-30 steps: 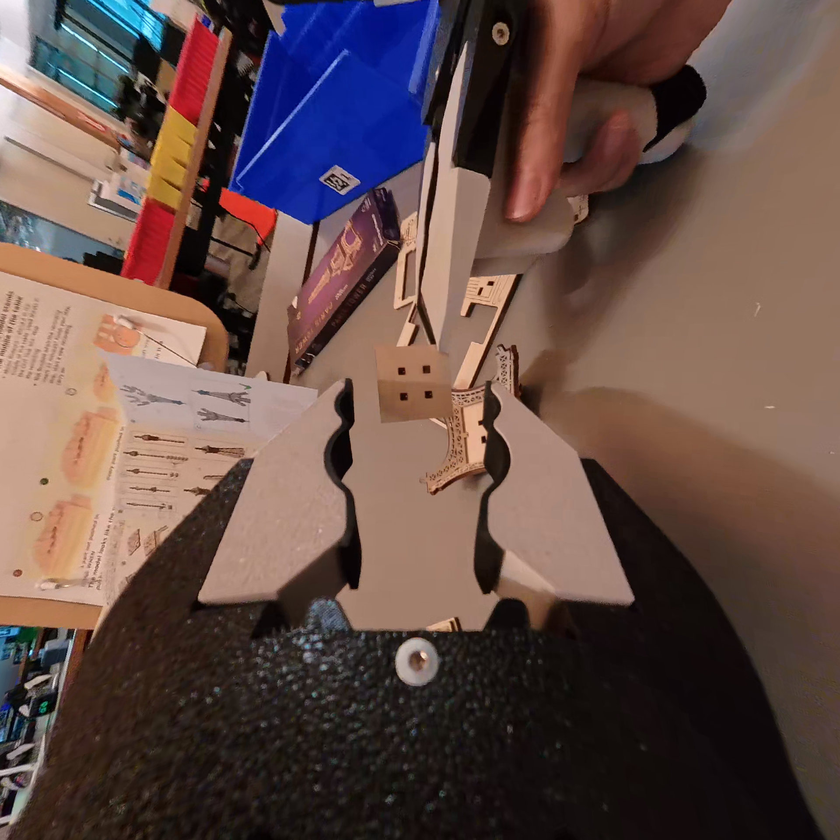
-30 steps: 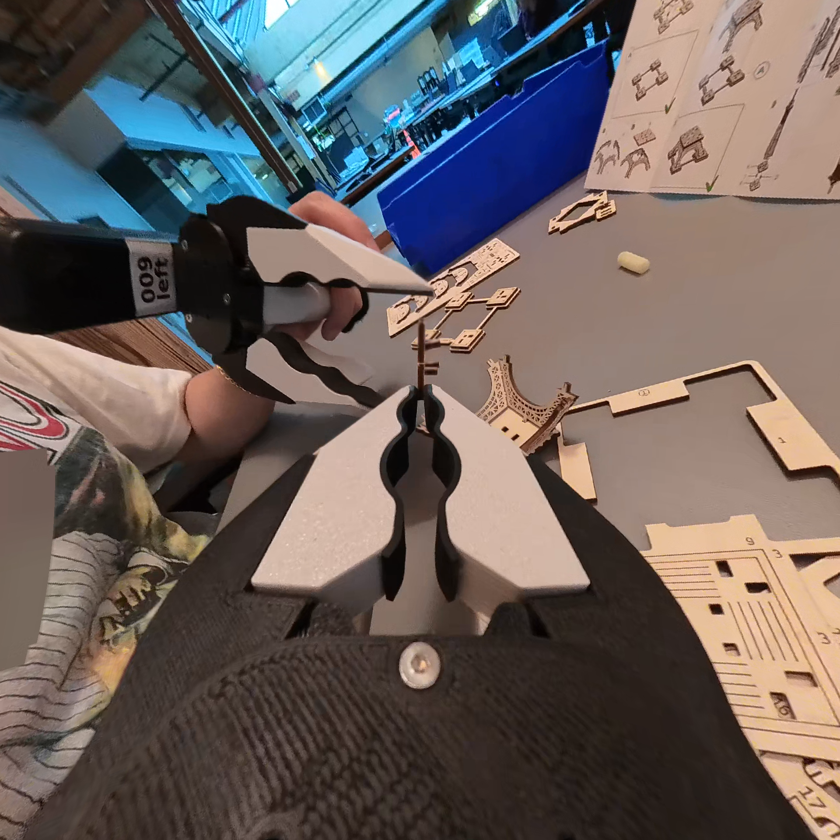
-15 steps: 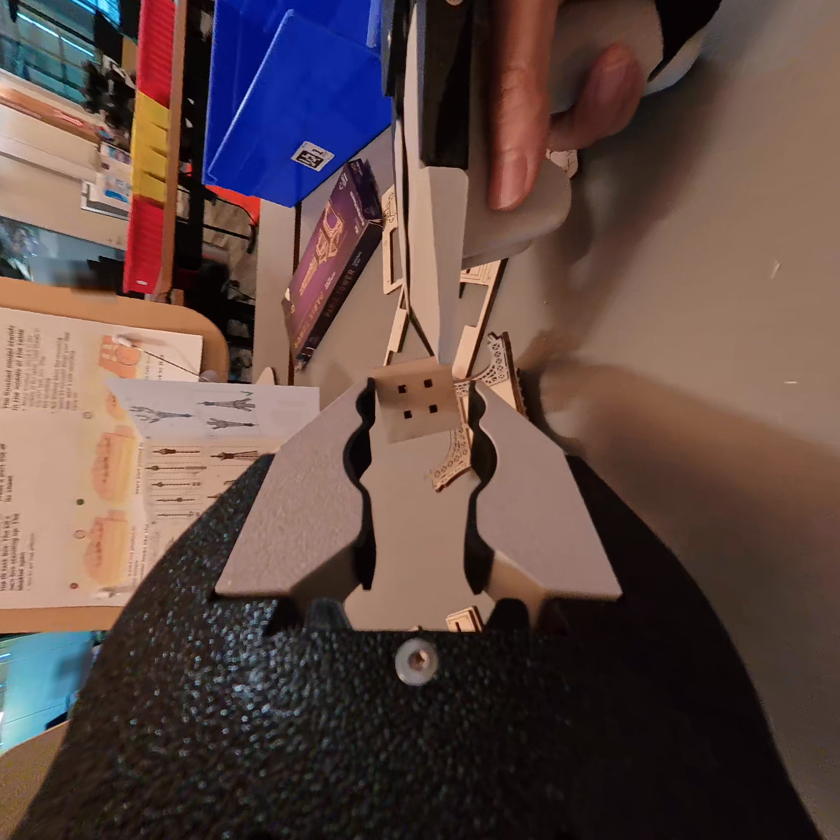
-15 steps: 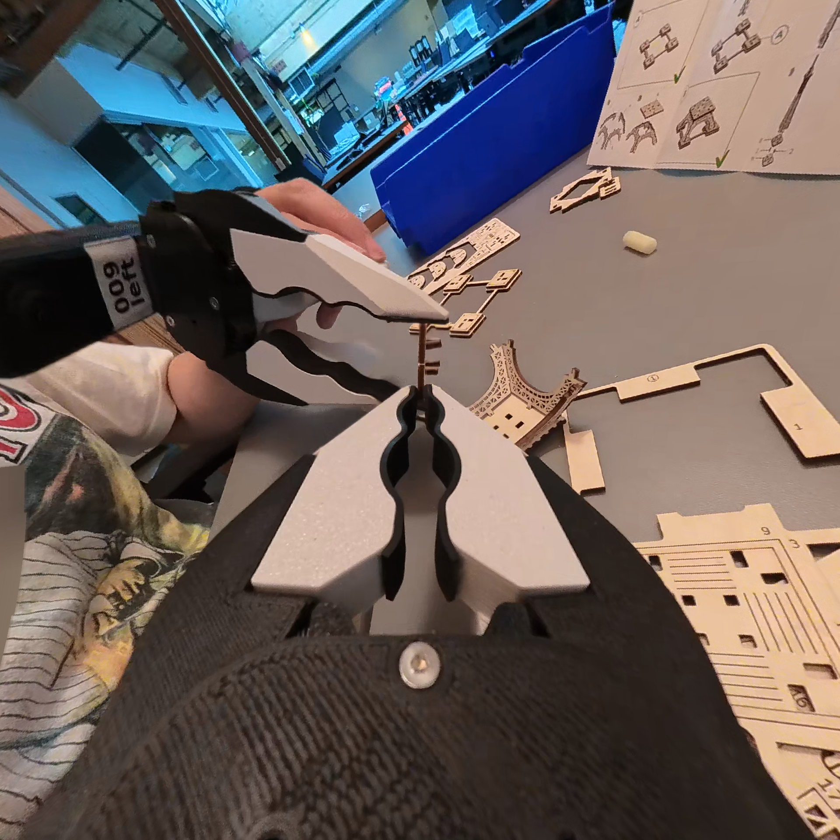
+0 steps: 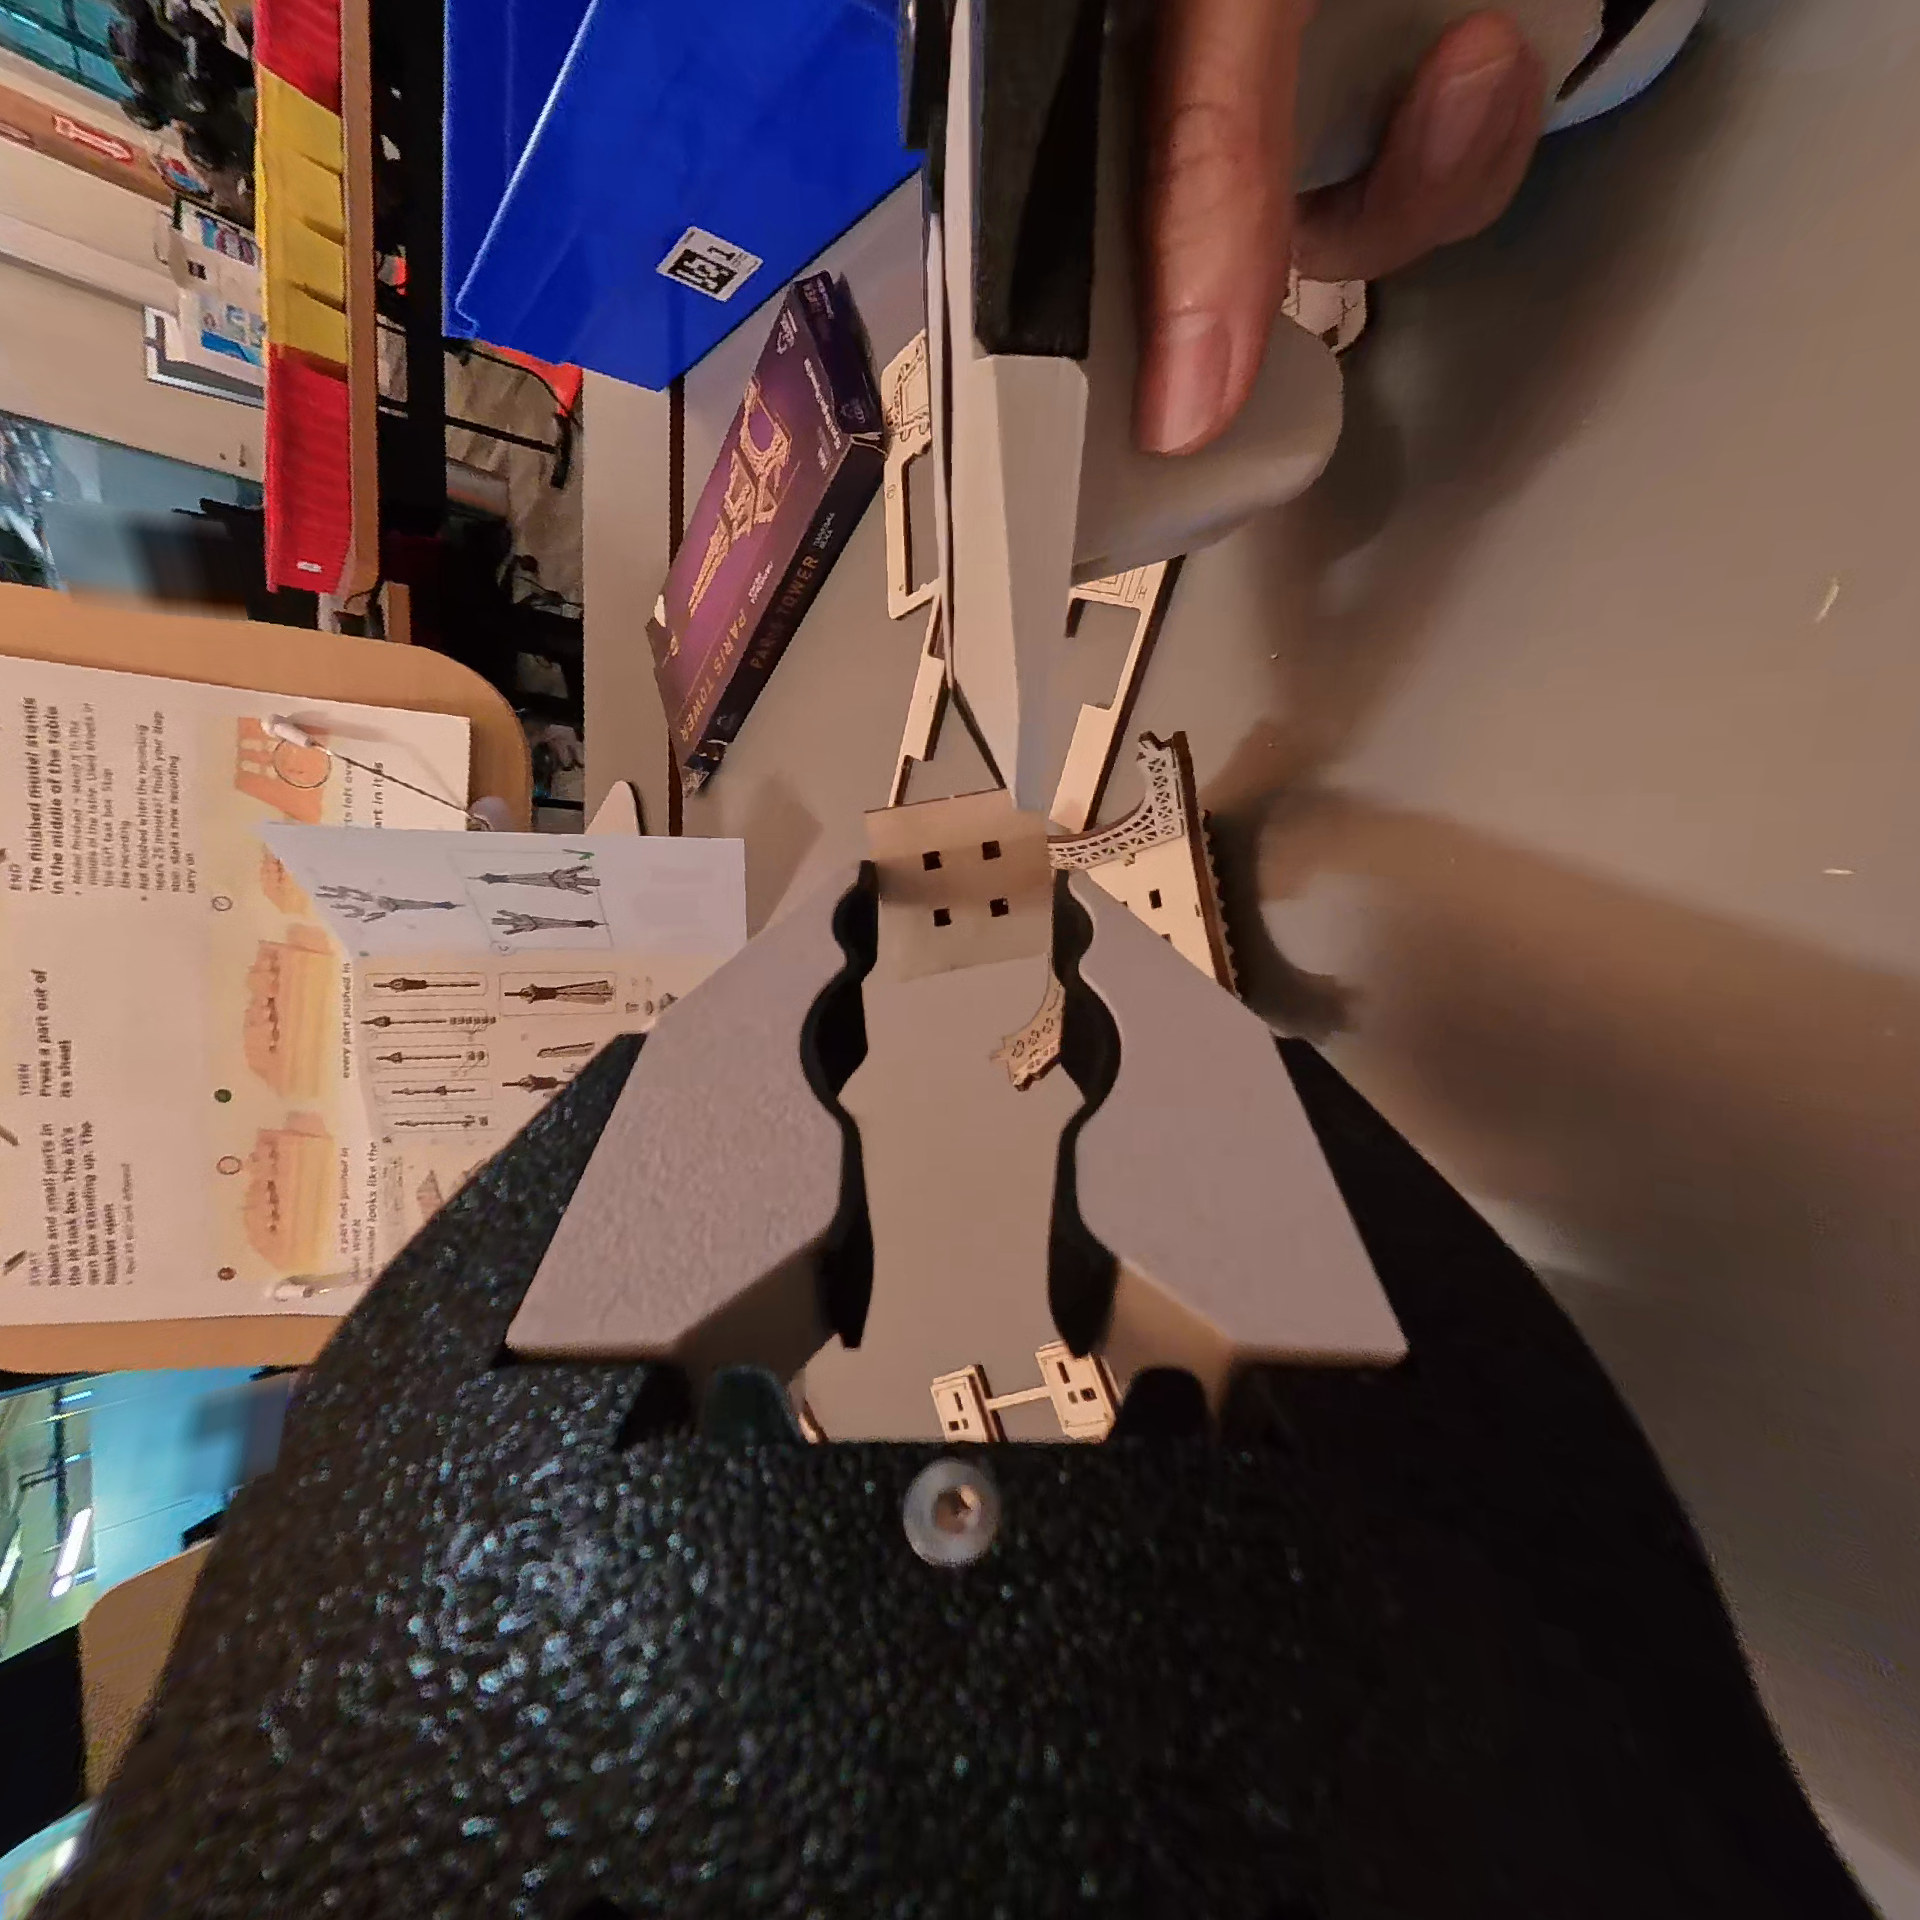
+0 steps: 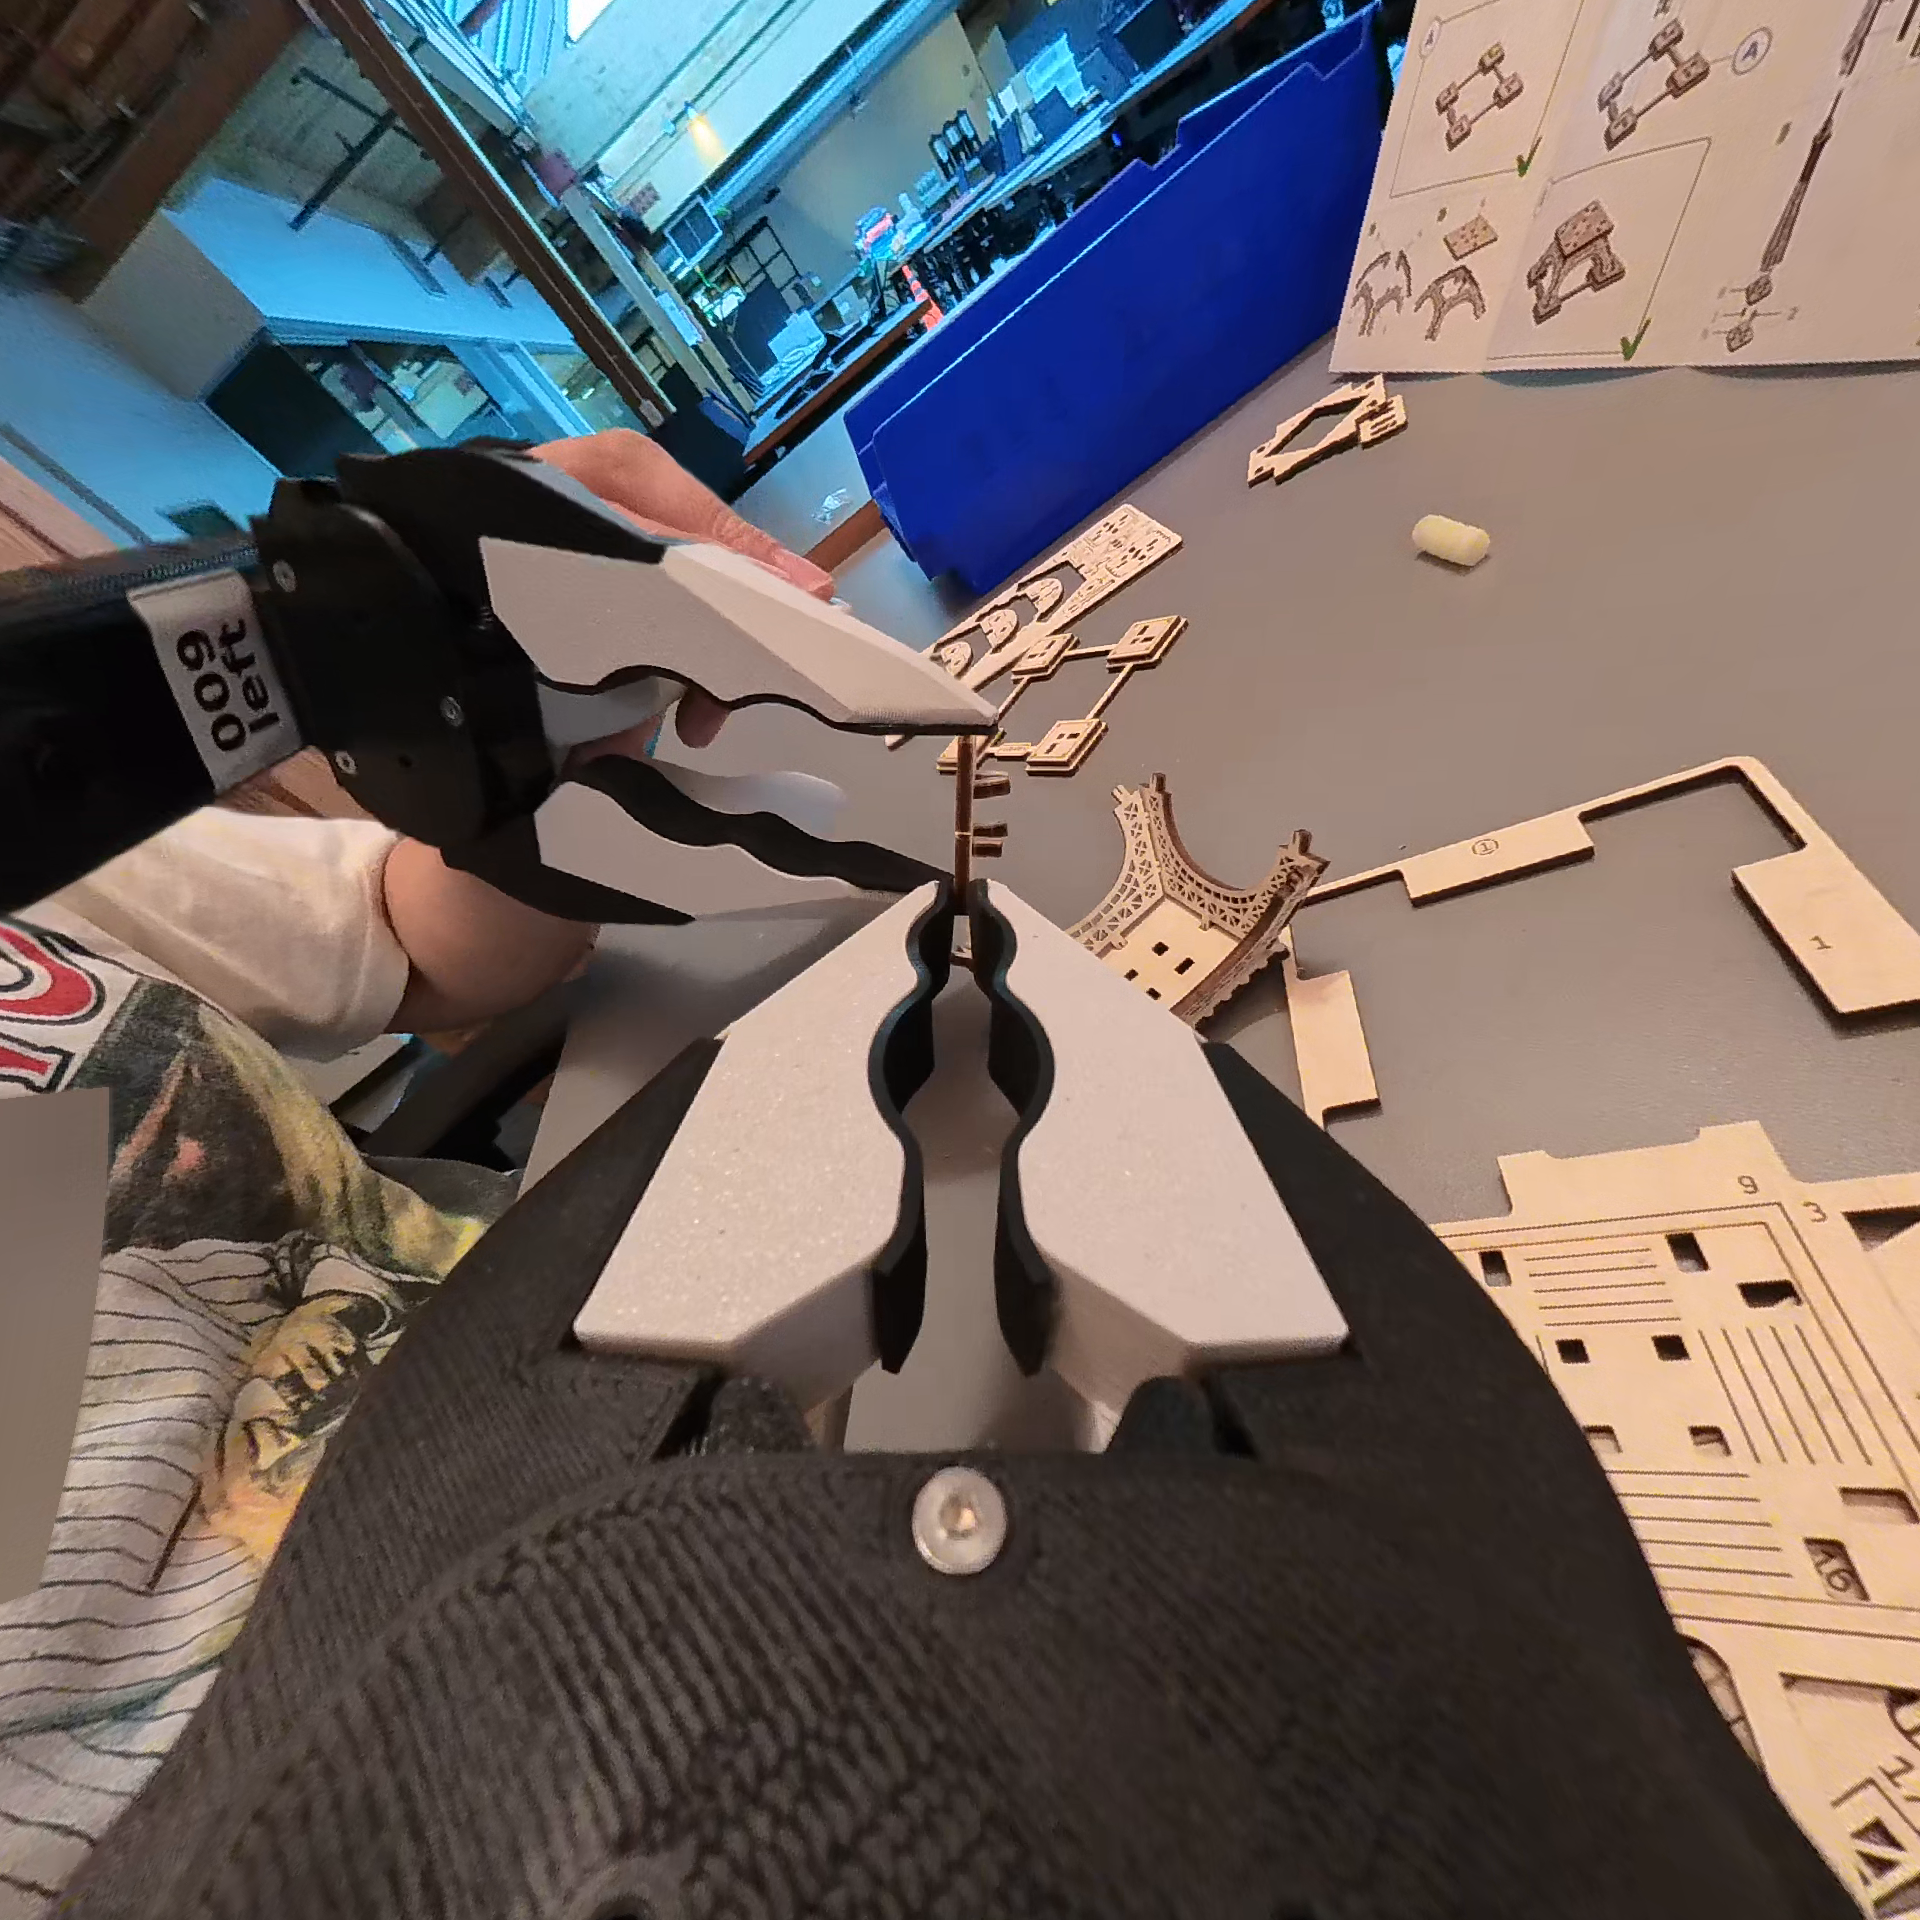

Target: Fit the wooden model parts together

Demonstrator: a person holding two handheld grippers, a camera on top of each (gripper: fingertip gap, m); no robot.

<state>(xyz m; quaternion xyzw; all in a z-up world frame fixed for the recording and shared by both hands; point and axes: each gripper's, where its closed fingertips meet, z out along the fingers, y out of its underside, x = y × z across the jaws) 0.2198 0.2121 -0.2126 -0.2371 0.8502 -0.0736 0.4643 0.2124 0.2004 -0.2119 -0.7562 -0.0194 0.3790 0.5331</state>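
A small square wooden plate [image 5: 961, 899] with four holes is held above the grey table. My right gripper [image 6: 961, 899] is shut on it and grips it edge-on [image 6: 966, 821]; in the left wrist view the right gripper [image 5: 997, 784] comes down from above onto the plate's top edge. My left gripper [image 5: 961, 904] has its fingertips against the plate's two side edges; in the right wrist view the left gripper [image 6: 951, 802] spans the plate from top to bottom. A lattice tower-base piece [image 6: 1195, 914] lies on the table just behind.
Laser-cut wooden sheets [image 6: 1704, 1351] and an empty frame [image 6: 1507, 847] lie at the right. A strip of small square parts [image 6: 1070, 707], a pale cylinder [image 6: 1449, 540], instruction sheets [image 6: 1662, 177], a blue bin [image 6: 1122, 343] and a purple box [image 5: 769, 509] lie farther off.
My left gripper has moved forward and its jaws have narrowed from wide open to the plate's width. The right gripper has kept hold of the plate.
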